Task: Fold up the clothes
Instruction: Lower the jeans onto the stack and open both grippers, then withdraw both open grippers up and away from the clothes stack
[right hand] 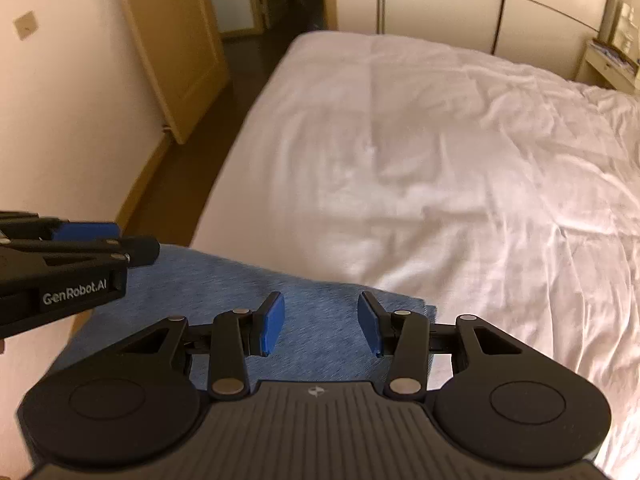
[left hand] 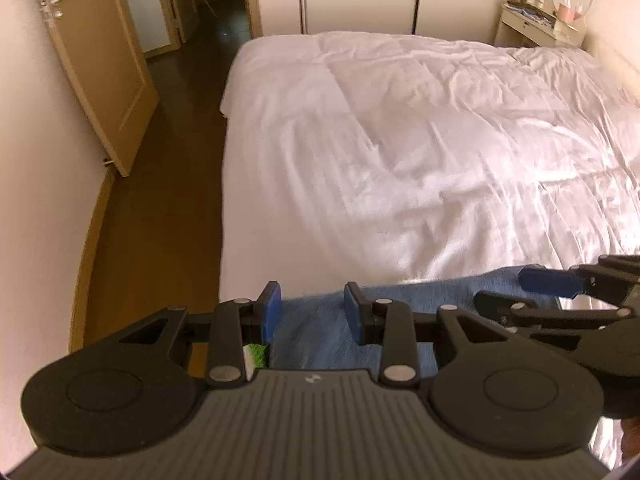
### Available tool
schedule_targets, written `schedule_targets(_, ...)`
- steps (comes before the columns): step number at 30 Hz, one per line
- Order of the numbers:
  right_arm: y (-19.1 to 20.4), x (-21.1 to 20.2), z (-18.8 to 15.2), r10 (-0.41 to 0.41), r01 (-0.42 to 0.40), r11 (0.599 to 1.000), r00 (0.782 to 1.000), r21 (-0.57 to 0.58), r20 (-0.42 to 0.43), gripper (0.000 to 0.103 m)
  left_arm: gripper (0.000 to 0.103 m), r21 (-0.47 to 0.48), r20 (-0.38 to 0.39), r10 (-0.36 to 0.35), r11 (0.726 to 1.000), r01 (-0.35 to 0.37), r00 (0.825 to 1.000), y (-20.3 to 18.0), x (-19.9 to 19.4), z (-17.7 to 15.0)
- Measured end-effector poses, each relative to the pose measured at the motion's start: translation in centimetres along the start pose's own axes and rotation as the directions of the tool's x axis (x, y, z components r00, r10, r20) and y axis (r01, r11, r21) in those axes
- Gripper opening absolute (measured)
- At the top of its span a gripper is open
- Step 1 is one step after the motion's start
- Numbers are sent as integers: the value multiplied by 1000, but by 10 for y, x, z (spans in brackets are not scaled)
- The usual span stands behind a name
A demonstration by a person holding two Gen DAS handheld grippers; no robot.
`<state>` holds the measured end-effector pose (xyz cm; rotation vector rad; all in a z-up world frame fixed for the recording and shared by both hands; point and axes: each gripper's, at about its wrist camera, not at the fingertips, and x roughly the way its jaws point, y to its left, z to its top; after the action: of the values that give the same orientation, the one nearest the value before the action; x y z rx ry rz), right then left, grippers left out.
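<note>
While blue cloth [right hand: 224, 288] lies under them, both tools [left hand: 312, 312] [right hand: 320, 322] gape, L widening.

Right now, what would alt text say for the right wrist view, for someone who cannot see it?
A pair of open black tongs with blue pads hangs over a folded blue cloth at the near edge of a bed with a rumpled white cover. A second pair of tongs reaches in from the left; behind are a wooden door and white wardrobe.

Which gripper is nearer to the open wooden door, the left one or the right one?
Left. The left gripper hangs over the blue cloth at the bed edge on the door side; the right gripper is beside it, farther over the bed.
</note>
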<state>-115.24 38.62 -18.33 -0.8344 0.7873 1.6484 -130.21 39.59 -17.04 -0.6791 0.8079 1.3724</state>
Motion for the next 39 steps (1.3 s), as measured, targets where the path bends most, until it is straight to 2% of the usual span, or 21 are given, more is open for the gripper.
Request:
schedule_targets(3,-1,20,-5,29,-30,1000,998,-6,-49,46,33,6,-24,13,1000,-13,1000,-1,25,-6)
schedule_targets(5,2,31,-8,37,-40,999,996,-28,-76,46,33,-27,-35,11,1000,-12,999,5,38,-12)
schedule_targets(8,14,32,-13,11,-17,997,997,-78,-75,46,36,-78,-41,-7,997,4,999,14,41,-14)
schedule_targets(10,18,32,-14,4,-12,994,997,-111,-71,46,37,-78,-44,-11,997,7,999,18,38,-13)
schedule_targets(14,-2,14,-10,109,-110,994,993,-15,-53,50,37,-97,-32,-8,995,5,999,20,13,-14)
schedule_targets(17,-12,-21,-20,148,-148,989,989,18,18,50,34,-79,-40,46,996,-49,998,16,-21,-29)
schedule_targets(18,-13,-32,-26,162,-163,986,986,19,27,50,33,-71,-43,58,996,-61,997,14,-34,-36)
schedule_targets(22,-20,-69,-72,193,-193,980,981,40,0,51,34,-82,-41,17,996,-20,999,12,-75,-79)
schedule_targets(26,-20,-85,-113,188,-188,982,982,17,-26,51,34,-110,-71,20,994,-28,997,13,-83,-125)
schedule_targets(30,-9,-69,-133,161,-167,983,984,-77,-82,54,37,-150,-77,49,987,-60,996,17,-70,-156)
schedule_targets(32,1,-60,-139,146,-159,977,985,-139,-94,61,38,-179,-74,55,981,-68,996,20,-71,-161)
schedule_targets(38,-8,-81,-132,203,-206,974,978,-96,-44,60,36,-182,-85,144,971,-157,986,12,-99,-160)
schedule_targets(39,-12,-86,-130,209,-212,974,977,-82,-37,60,39,-191,-96,165,965,-181,982,9,-106,-158)
